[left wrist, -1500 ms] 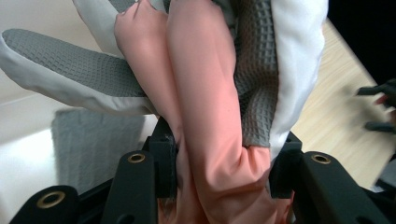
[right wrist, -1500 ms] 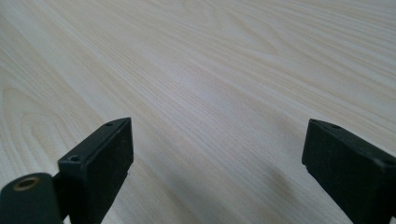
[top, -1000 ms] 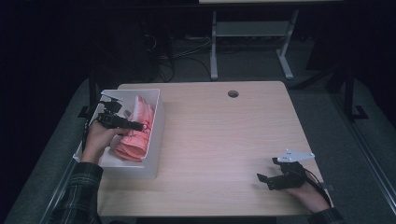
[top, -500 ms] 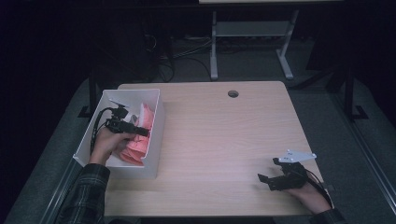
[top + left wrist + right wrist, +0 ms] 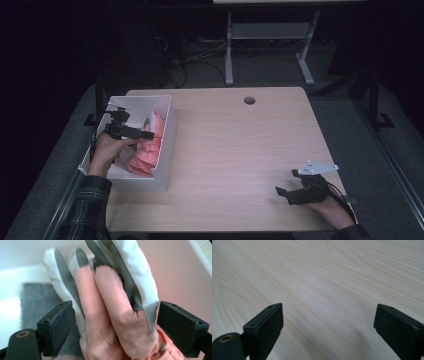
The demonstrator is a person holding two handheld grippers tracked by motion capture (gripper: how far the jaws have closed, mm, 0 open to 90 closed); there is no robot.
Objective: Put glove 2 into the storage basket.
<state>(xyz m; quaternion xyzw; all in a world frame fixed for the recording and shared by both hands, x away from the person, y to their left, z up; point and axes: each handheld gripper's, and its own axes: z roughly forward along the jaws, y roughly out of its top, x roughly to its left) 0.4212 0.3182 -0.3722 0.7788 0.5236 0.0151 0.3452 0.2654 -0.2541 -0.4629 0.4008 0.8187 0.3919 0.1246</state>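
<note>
Left gripper [image 5: 112, 322] jaws just spread, glove [image 5: 112, 302] loose between them in bin [image 5: 167, 131]: soft, light; pinch its cuff.

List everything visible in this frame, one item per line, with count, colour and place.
Table: one, light wood, centre of the high view.
Bin: one, white, left side of the table.
Glove: one, pink with white and grey, in the bin, between the left jaws.
Cable hole: one, dark, far edge of the table.
Stand: one, white, on the floor behind the table.
Left gripper: black, jaws just opened, over the bin.
Right gripper: black, open, near right corner.
</note>
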